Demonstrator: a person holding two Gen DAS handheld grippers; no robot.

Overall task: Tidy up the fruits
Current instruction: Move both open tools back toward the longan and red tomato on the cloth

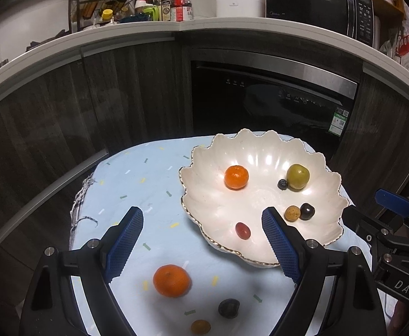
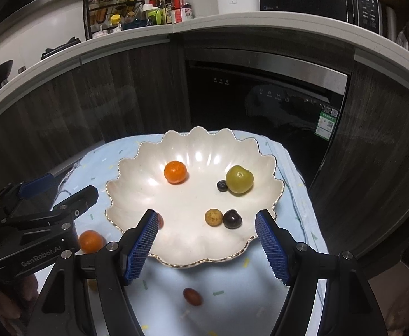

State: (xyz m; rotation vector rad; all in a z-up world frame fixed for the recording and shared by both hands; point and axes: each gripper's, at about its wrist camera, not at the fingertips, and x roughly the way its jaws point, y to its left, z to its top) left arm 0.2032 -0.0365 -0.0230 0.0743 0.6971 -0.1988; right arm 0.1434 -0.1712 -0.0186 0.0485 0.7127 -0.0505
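A: Scalloped bowl (image 1: 204, 168) on the blue cloth (image 1: 137, 173) holds six fruits. The loose orange (image 1: 171, 280)?

B: Outside the bowl's near rim, low between the spread, empty fingers of the left gripper (image 1: 203, 240).

A: Right gripper (image 2: 207, 245)?

B: Also wide, empty, over that near rim (small red fruit (image 2: 192, 296) on the cloth below it).

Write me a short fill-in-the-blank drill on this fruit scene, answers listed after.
1. The white bowl has a rim shaped like ____.
2. Beside the green fruit in the bowl sits a small dark ____.
3. The large orange outside the bowl lies on a light ____ cloth.
4. The left gripper and the right gripper both have their jaws ____.

Missing words: scallops; blueberry; blue; open
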